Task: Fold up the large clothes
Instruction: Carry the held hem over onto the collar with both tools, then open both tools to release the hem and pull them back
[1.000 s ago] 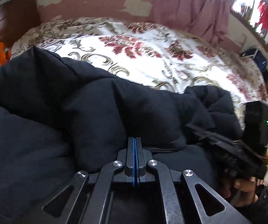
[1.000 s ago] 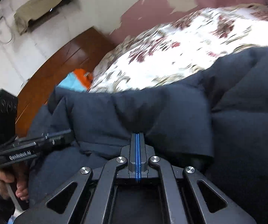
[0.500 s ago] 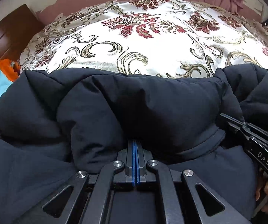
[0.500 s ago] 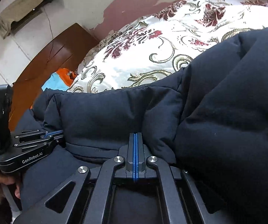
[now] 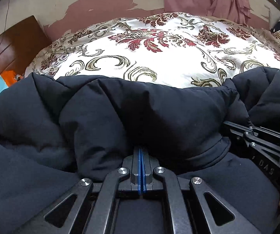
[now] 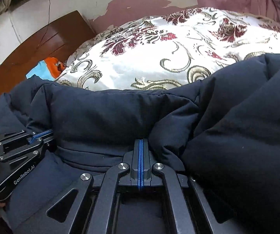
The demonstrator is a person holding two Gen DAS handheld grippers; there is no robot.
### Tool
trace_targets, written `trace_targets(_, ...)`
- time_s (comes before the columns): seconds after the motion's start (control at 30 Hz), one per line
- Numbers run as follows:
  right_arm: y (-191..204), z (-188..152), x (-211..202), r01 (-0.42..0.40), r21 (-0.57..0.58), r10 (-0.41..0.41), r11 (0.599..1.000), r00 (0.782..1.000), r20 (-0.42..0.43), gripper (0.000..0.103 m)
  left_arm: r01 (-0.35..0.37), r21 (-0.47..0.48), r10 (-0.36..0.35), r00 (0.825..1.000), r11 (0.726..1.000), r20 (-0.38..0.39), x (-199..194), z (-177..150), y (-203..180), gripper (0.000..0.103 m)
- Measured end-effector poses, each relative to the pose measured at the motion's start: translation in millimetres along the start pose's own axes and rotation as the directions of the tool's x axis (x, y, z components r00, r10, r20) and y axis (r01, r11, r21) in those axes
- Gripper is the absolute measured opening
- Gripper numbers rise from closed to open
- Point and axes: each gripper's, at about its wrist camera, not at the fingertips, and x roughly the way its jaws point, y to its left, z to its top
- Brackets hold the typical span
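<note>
Jacket (image 5: 140, 117) sits bunched on the bed (image 5: 159, 58), folded edge toward us. Left tongs (image 5: 141, 152) and right tongs (image 6: 141, 146) both pressed together, each pinching the hem fold (thin bite, puffy fabric). Risk: padding springs back, hem slips out, fold collapses.

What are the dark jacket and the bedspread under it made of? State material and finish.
Dark puffer jacket: probably matte woven synthetic shell over padding; it bulges in soft rounded lobes. Floral bedspread: seemingly satin-like jacquard; it shines brightly around its scroll pattern.
</note>
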Motion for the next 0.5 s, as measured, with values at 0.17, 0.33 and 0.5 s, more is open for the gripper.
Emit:
trace_targets(0.17, -15.0, -11.6, -24.5, -0.101, 0.079, 0.095, 0.992, 0.992, 0.077, 0.000, 0.101, -0.052, -0.097, 0.992, 0.993, 0.083, -17.8, -12.0, 12.4, 0.004)
trace_targets(0.33, -12.6, -22.4, -39.2, -0.096, 0.077, 0.087, 0.992, 0.989, 0.117, 0.005, 0.233, -0.129, -0.212, 0.964, 0.964, 0.159, -36.0, -30.1, 29.9, 0.004)
trace_targets(0.5, -6.8, -37.5, -68.0, -0.062, 0.046, 0.051, 0.997, 0.979, 0.195, 0.052, 0.302, -0.165, -0.259, 0.936, 0.939, 0.237, -52.7, -50.6, 38.2, 0.004)
